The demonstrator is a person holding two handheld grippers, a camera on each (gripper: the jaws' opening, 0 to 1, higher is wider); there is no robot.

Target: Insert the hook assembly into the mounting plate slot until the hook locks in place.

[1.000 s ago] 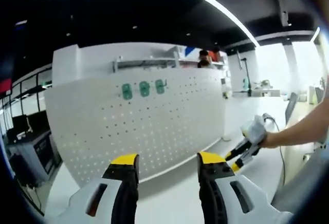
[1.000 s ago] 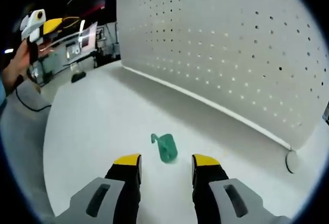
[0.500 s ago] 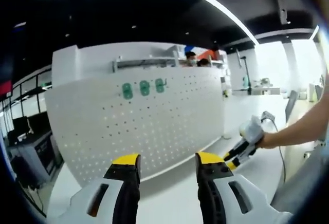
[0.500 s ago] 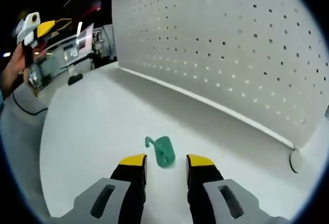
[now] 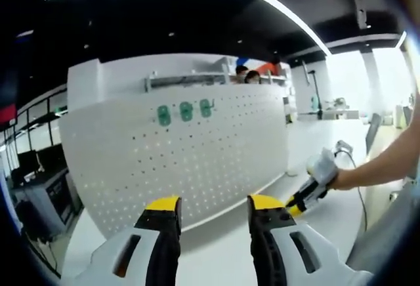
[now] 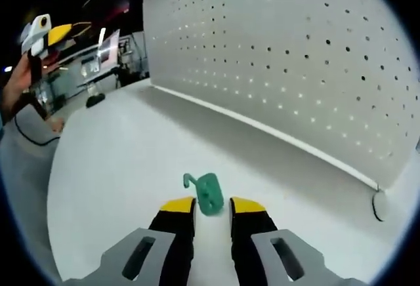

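A green hook [image 6: 209, 193] lies on the white table [image 6: 111, 168], just ahead of my right gripper [image 6: 212, 205]. Its lower end sits between the yellow fingertips [image 6: 178, 205]. The jaws stand narrowly apart on either side of it, still open. The white pegboard [image 6: 295, 56] rises behind. In the left gripper view the pegboard [image 5: 197, 161] carries three green hooks [image 5: 186, 111] in its top row. My left gripper [image 5: 214, 203] hangs open in the air facing the board, with nothing between its jaws. The right gripper [image 5: 307, 194] shows low at the right in a hand. The left gripper [image 6: 49, 33] appears at the upper left.
A round white foot [image 6: 377, 204] sits at the pegboard's right end. A black cable [image 6: 33, 135] trails over the table's left edge. Benches with equipment [image 6: 98, 63] stand beyond the table. People [image 5: 246, 73] are behind the board.
My right gripper has moved up to the green hook and its jaws have narrowed around it. The left gripper has stayed nearly still.
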